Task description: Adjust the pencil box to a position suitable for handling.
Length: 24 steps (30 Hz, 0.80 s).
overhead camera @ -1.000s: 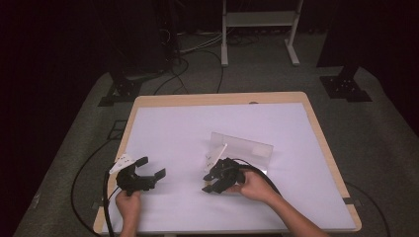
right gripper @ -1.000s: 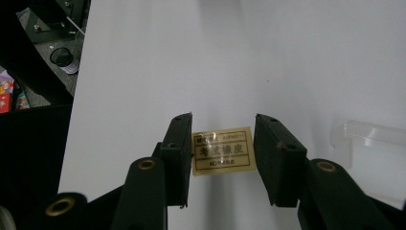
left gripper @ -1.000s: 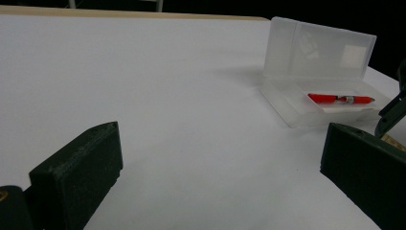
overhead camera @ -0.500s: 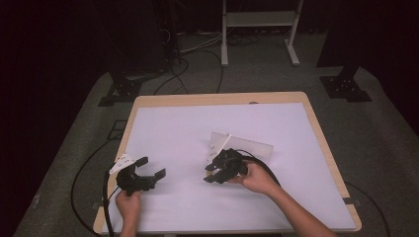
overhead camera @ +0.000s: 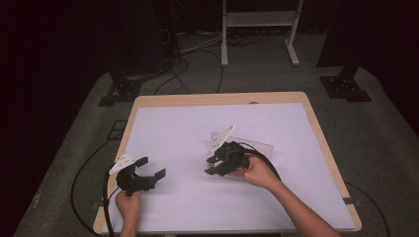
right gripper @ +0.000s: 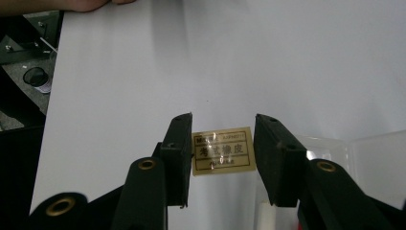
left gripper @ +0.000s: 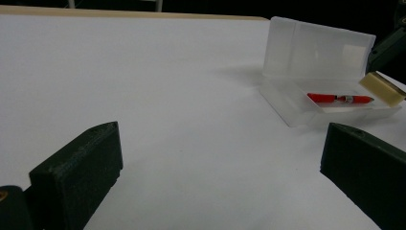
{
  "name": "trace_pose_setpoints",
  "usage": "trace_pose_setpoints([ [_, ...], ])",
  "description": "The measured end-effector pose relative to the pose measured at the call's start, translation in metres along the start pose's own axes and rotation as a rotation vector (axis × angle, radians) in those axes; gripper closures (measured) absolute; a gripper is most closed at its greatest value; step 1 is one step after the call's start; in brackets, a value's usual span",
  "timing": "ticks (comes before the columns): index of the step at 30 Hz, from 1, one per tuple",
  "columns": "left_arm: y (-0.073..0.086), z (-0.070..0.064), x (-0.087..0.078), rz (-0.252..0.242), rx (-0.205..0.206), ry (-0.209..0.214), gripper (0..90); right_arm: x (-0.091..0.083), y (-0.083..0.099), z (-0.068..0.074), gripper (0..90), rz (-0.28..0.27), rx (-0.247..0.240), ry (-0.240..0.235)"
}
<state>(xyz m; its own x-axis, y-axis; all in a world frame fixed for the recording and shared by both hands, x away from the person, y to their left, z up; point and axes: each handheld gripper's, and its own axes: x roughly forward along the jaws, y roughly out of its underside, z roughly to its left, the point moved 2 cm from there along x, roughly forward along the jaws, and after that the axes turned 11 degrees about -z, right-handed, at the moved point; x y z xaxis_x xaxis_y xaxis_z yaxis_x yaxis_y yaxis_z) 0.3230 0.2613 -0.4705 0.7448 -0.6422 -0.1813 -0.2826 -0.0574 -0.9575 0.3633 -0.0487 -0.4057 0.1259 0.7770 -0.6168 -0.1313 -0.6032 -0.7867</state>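
1. Since a second ago the right tongs [overhead camera: 216, 165] have shifted a little away from the person, toward the clear plastic case [overhead camera: 247, 147], while the left tongs [overhead camera: 150, 168] have stayed where they were.
2. The case lies open on the white bench [overhead camera: 188, 123], right of its middle and nearer the person's edge than the far edge. Its lid stands up behind the shallow tray.
3. In the left gripper view, a red pen [left gripper: 339, 98] lies flat in the tray of the case [left gripper: 306, 62], along its length.
4. In the same view, a cream eraser [left gripper: 382, 88] shows at the right end of the case, just beside the pen's tip, with a dark jaw of the other tongs right above it.
5. In the right gripper view, the eraser [right gripper: 223, 150], printed label facing up, sits between the two jaws of the right tongs [right gripper: 222, 158]. The left jaw touches its edge; a thin gap seems to remain at the right jaw, so I cannot tell whether the grip is closed on it.
6. The right hand [overhead camera: 257, 170] holds those tongs at the case's near-left corner.
7. The left tongs stand wide open and hold nothing, well apart from the case, toward the bench's near-left corner. The left hand [overhead camera: 129, 205] grips them from the near edge.
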Motion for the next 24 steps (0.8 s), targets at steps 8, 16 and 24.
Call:
trace_pose_setpoints([
  [8, 0.0, 0.0, 0.0, 0.001, 0.002, -0.002, 0.0, -0.001, -0.003, -0.008, 58.1, -0.006, 0.011, 0.013],
  [16, 0.0, 0.0, 0.0, 0.0, 0.001, -0.002, 0.0, -0.002, -0.002, -0.018, 58.1, -0.006, 0.014, 0.033],
  [24, 0.0, 0.0, 0.0, 0.002, 0.005, -0.002, 0.0, 0.001, 0.003, -0.028, 58.1, -0.001, 0.032, 0.062],
])
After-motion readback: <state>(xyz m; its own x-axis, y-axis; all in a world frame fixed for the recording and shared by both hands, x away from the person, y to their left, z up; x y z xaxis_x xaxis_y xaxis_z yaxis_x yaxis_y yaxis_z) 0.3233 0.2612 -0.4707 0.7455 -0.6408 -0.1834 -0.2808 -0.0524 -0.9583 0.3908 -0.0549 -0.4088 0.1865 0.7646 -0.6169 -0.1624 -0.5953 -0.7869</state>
